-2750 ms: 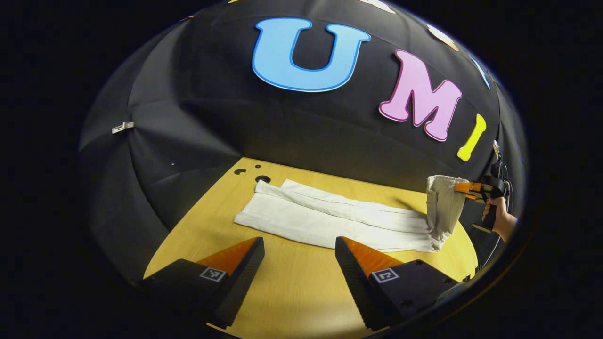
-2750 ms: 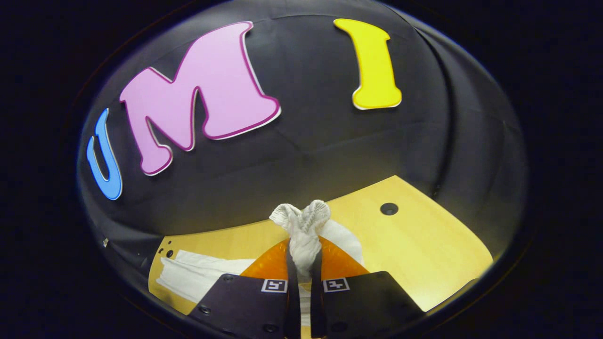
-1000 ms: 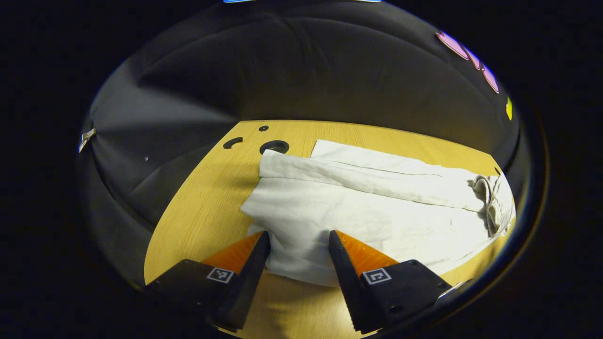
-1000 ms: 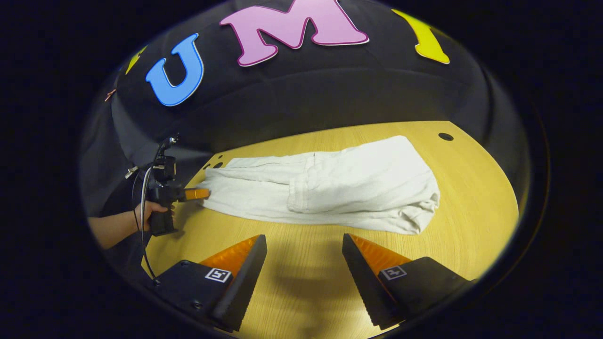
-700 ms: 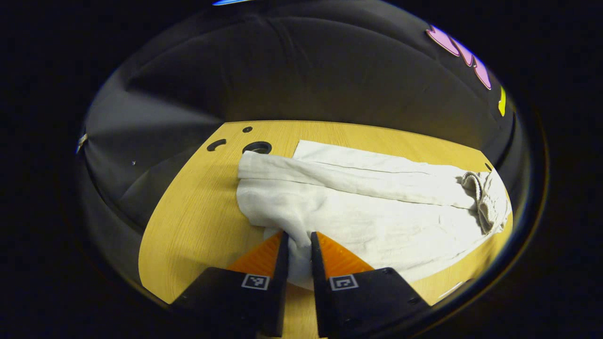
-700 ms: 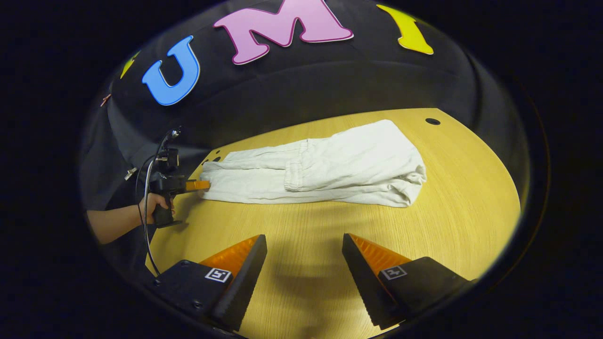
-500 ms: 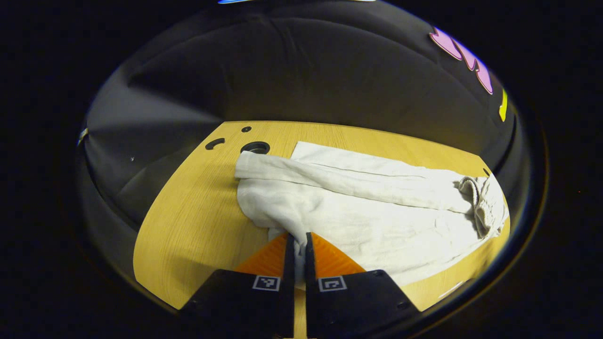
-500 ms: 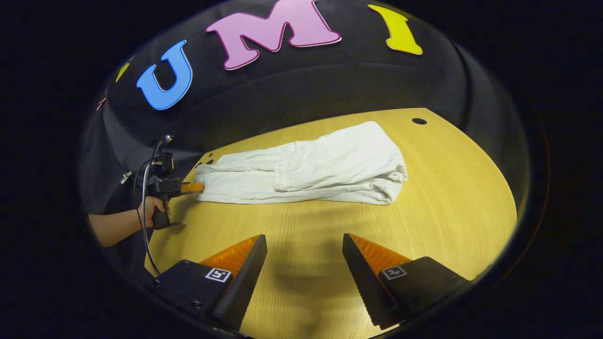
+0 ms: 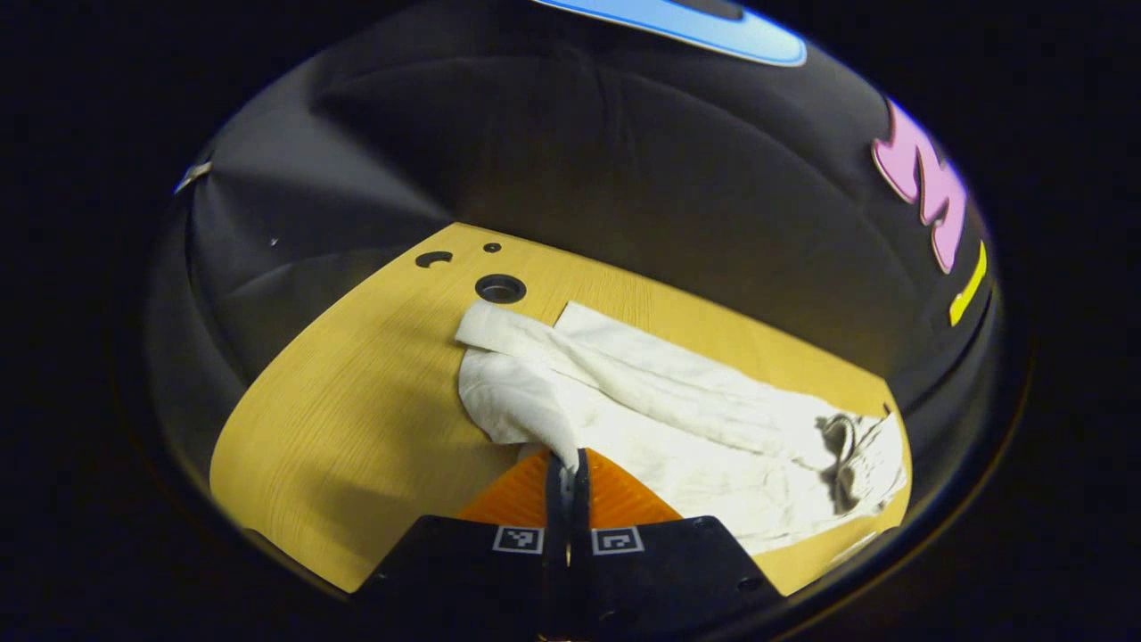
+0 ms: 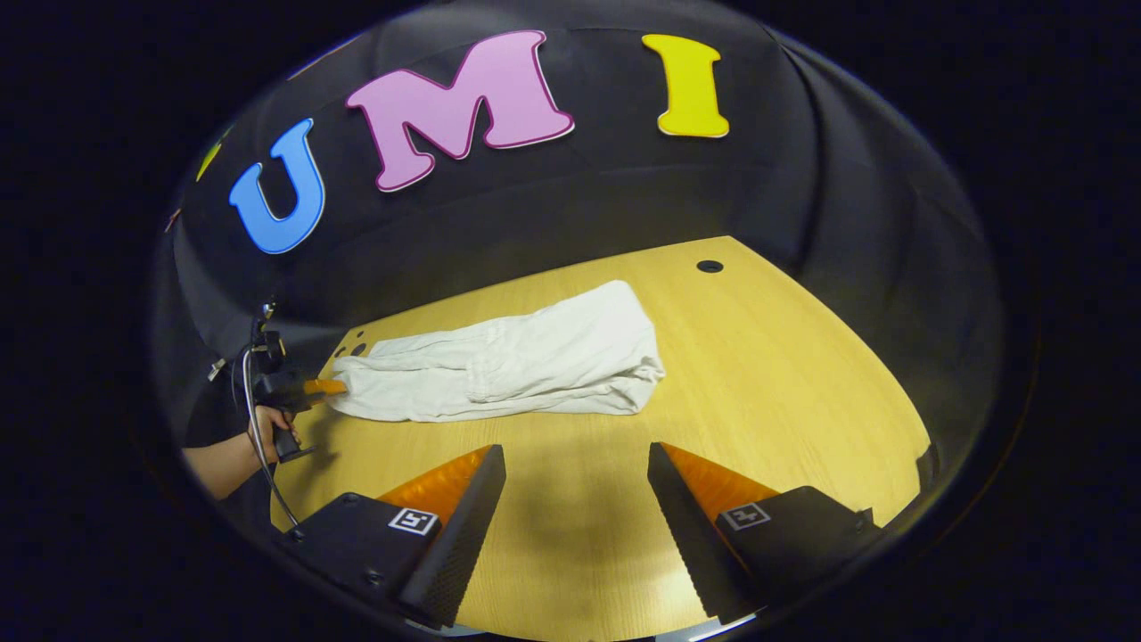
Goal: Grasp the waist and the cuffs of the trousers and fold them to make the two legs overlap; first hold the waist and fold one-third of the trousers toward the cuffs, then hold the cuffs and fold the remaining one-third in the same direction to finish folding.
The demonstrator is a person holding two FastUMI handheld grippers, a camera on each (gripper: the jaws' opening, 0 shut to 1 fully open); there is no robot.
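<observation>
Left gripper [image 9: 568, 464]: jaws closed on trousers [image 9: 677, 419] cuff.
Right gripper [image 10: 575, 481]: jaws wide, above bench [image 10: 784, 374].
Risk: thin pinch, cuff may slip; legs may separate.

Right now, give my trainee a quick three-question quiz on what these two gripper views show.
1. True or false: the left gripper is shut on the cuff end of the trousers.
2. Which best fits the right gripper? A: clamping the waist. B: open above the table. C: shut on nothing.
3. Fill in: the waist end of the trousers lies folded over the ____.

Key: 1 true; 2 B; 3 legs.
</observation>
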